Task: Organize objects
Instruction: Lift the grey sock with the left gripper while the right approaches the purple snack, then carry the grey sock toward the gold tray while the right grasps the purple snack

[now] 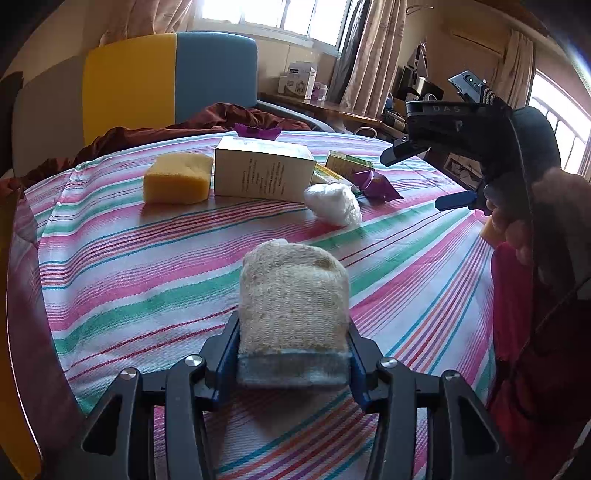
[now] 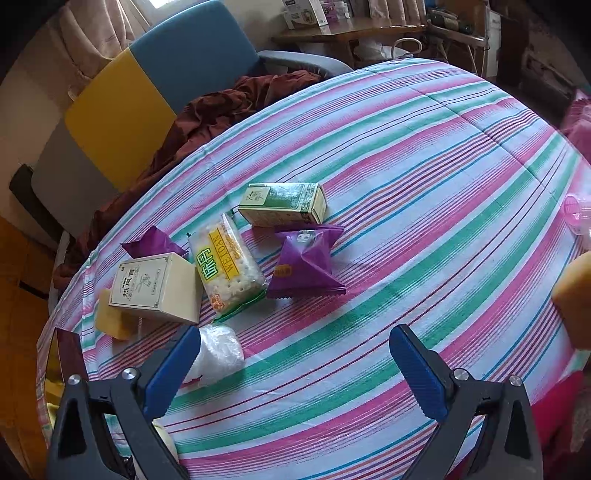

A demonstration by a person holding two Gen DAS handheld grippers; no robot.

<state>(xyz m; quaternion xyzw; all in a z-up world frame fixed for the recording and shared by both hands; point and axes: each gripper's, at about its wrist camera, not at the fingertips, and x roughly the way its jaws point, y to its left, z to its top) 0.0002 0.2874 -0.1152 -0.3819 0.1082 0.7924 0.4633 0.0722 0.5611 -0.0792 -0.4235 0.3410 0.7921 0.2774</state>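
My left gripper (image 1: pixel 293 354) is shut on a beige scrub pad (image 1: pixel 293 295) with a grey-blue edge, held just above the striped tablecloth (image 1: pixel 147 277). Farther back lie a yellow sponge (image 1: pixel 177 179), a cream box (image 1: pixel 262 171), a white plastic-wrapped bundle (image 1: pixel 334 203) and a purple packet (image 1: pixel 373 182). My right gripper (image 2: pixel 295 369) hangs open over the cloth with nothing between its fingers, and the white bundle (image 2: pixel 219 354) sits just outside its left finger (image 2: pixel 173 373). Ahead of it are a cracker pack (image 2: pixel 227 266), the purple packet (image 2: pixel 303 266), a green box (image 2: pixel 284 203) and the cream box (image 2: pixel 155 288).
A blue and yellow chair (image 2: pixel 155 81) with a maroon cloth (image 2: pixel 207 114) stands behind the table. Another orange-yellow sponge (image 2: pixel 576 291) and a pink cup (image 2: pixel 576 214) sit at the right edge. A wooden side table (image 2: pixel 351 31) carries boxes.
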